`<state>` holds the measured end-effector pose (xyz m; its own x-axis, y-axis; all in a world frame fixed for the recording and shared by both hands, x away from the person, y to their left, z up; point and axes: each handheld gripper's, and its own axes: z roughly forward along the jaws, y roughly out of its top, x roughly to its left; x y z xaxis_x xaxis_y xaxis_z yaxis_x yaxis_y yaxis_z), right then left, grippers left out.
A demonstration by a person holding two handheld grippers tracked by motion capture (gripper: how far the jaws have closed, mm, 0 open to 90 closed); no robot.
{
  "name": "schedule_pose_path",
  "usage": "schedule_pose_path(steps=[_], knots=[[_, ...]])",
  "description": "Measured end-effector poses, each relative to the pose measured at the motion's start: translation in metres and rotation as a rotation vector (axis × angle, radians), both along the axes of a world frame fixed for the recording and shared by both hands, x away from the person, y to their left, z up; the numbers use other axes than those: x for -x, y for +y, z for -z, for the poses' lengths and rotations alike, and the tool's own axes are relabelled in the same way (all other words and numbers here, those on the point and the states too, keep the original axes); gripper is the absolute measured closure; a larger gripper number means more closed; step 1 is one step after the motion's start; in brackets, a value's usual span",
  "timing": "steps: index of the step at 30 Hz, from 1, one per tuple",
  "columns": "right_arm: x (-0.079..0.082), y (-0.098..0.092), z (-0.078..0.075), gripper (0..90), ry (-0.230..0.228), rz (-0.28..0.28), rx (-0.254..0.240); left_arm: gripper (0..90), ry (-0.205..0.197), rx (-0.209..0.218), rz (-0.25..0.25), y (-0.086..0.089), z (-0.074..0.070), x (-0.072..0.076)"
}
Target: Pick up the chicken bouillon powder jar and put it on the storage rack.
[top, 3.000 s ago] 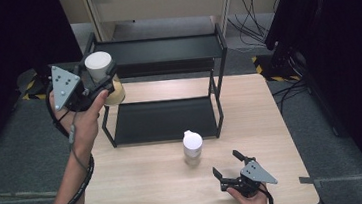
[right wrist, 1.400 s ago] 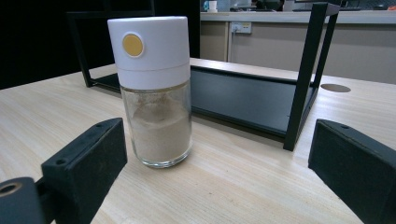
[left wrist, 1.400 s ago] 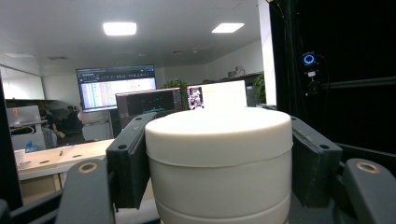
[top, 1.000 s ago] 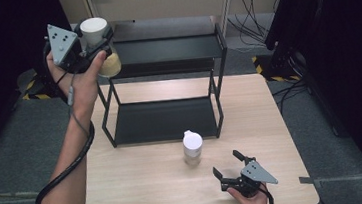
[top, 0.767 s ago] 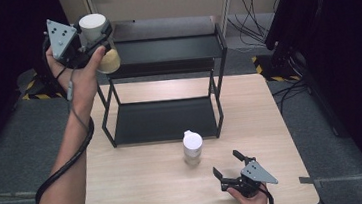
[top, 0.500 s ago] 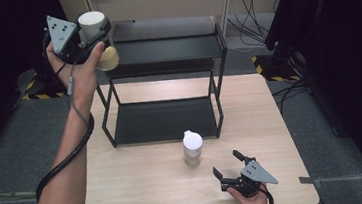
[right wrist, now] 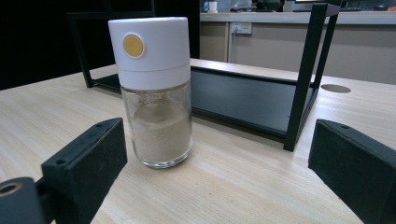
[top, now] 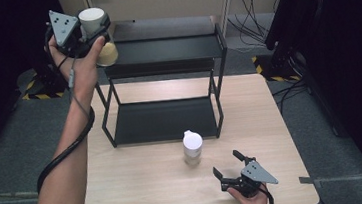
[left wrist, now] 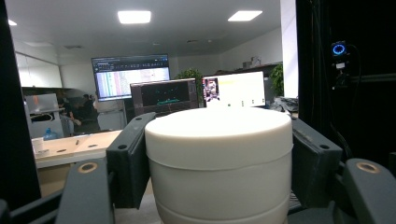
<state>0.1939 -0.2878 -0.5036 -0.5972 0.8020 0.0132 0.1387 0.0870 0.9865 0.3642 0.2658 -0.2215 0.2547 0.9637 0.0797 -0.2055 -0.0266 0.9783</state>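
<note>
- No word, number or brand can be read anywhere.
- The large wall screen (left wrist: 130, 75) and the two desk monitors (left wrist: 233, 89) in the left gripper view show coloured content, too small and blurred to read.

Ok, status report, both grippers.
Left gripper shut on jar, raised beside rack top. Right gripper open, facing shaker. Nothing between.

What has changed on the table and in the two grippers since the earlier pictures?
The left gripper, shut on the white-capped jar, carried it upward and toward the rack's top shelf. The right gripper and the spice jar stayed in place.
</note>
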Motion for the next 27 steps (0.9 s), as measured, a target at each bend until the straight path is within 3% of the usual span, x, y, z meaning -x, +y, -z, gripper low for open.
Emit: schedule_pose_path(steps=[27], knots=[[0.000, 0.000, 0.001, 4.6, -0.004, -0.004, 0.000, 32.4, 0.043, -0.007, -0.006, -0.004, 0.007, -0.029]])
